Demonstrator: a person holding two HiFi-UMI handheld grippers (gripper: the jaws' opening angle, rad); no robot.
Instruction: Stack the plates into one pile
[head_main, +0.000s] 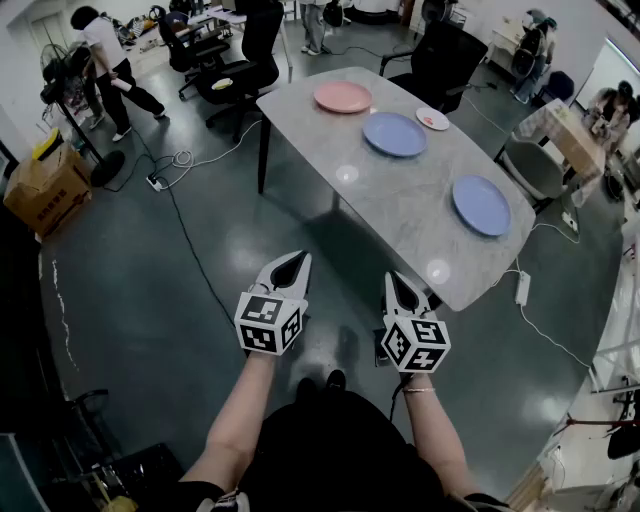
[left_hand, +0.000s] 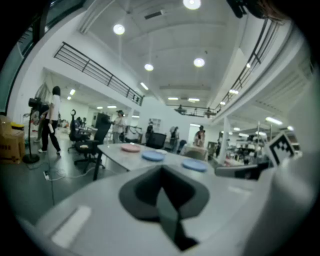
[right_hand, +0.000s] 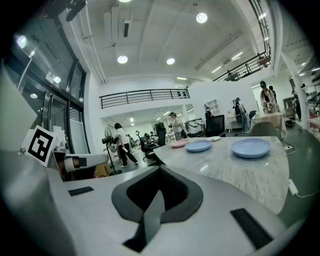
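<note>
Your left claw (head_main: 297, 258) and right claw (head_main: 396, 280) are pinched together, empty; spread the right one before approaching the nearest blue plate (head_main: 481, 205).

**Head view.** The bottom edge cuts off the person's body below the forearms. The table (head_main: 400, 210) shows a single leg (head_main: 262, 150); any others lie hidden beneath its top. The small white plate (head_main: 432, 118) bears a reddish mark too small to identify, as is the pale object (head_main: 222, 84) on the chair (head_main: 262, 35).

**Left gripper view.** Soft focus throughout: the pink plate (left_hand: 131, 148) and blue plates (left_hand: 153, 156) read only as thin slivers.

**Right gripper view.** The left gripper (right_hand: 102, 160) is partly covered by the body of the right gripper (right_hand: 159, 175).
</note>
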